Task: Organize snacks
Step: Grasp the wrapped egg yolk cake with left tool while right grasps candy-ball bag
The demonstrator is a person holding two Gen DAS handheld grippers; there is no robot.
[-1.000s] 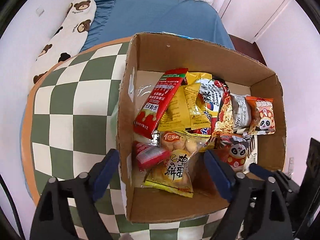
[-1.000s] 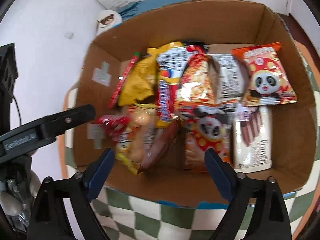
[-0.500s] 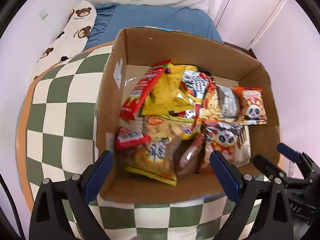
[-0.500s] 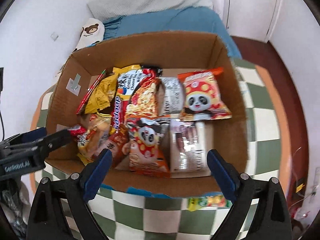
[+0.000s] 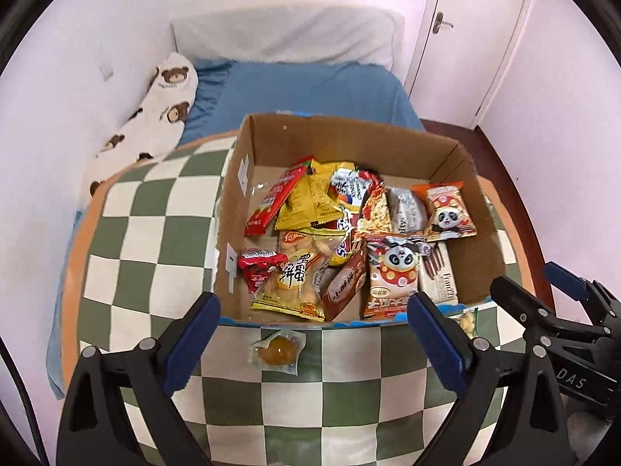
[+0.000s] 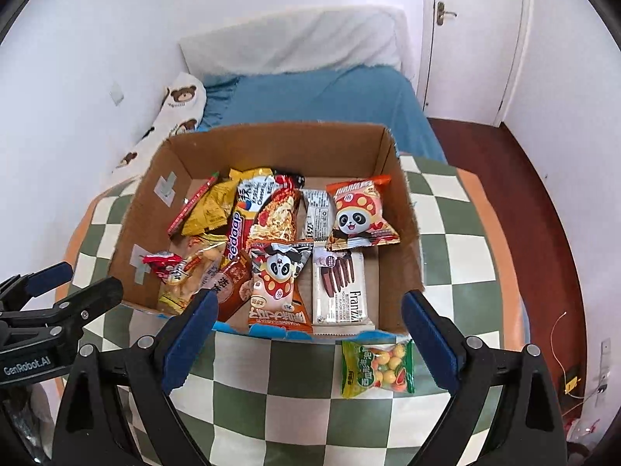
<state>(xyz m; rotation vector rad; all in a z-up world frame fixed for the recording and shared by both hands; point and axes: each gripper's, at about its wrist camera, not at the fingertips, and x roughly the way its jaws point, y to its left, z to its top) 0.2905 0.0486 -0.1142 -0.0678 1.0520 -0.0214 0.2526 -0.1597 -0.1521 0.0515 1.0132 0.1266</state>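
A checked desk (image 5: pixel 155 233) stands before a blue bed (image 5: pixel 310 89). At frame centre, a box (image 5: pixel 349 136) holds snacks (image 5: pixel 392 272). Both the left hand-held gripper (image 5: pixel 310 334) and right hand-held gripper (image 6: pixel 306 330) gape wide, empty. A candy bag (image 6: pixel 377 369) lies lower right.

A home bedroom: blue-sheeted bed (image 5: pixel 310 93), bear-print pillow (image 5: pixel 159 112), white door (image 5: pixel 469 39).

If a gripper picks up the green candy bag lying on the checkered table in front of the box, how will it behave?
The green candy bag probably flops: it is a thin film pouch. The round candies inside may shift. Its glossy film could slip between fingers.
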